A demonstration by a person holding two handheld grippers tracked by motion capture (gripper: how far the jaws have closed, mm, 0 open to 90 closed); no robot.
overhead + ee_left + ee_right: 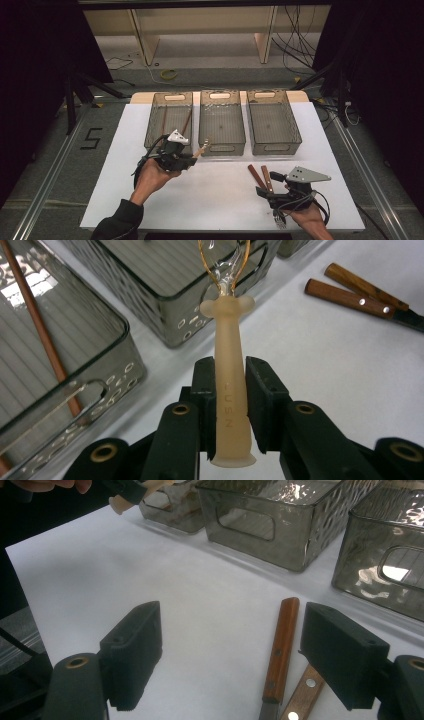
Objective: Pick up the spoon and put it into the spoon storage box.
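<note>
My left gripper [189, 160] [230, 371] is shut on the cream handle of a small whisk [230, 390]. The whisk [202, 148] points its wire loops at the front wall of the middle bin [221, 146], just above the white table sheet. Two wooden-handled knives [262, 177] [281, 640] lie side by side at the front right. My right gripper [266, 192] [230, 645] hovers over them with its jaws wide open and nothing pressed between them; one knife handle lies between the jaws in the right gripper view.
Three smoky clear bins stand in a row at the back: left [172, 93], middle, right [274, 146]. Brown sticks [186, 122] [42, 335] lie in the left bin. The white sheet [215, 195] covers the table; its front edge runs by the person's forearms.
</note>
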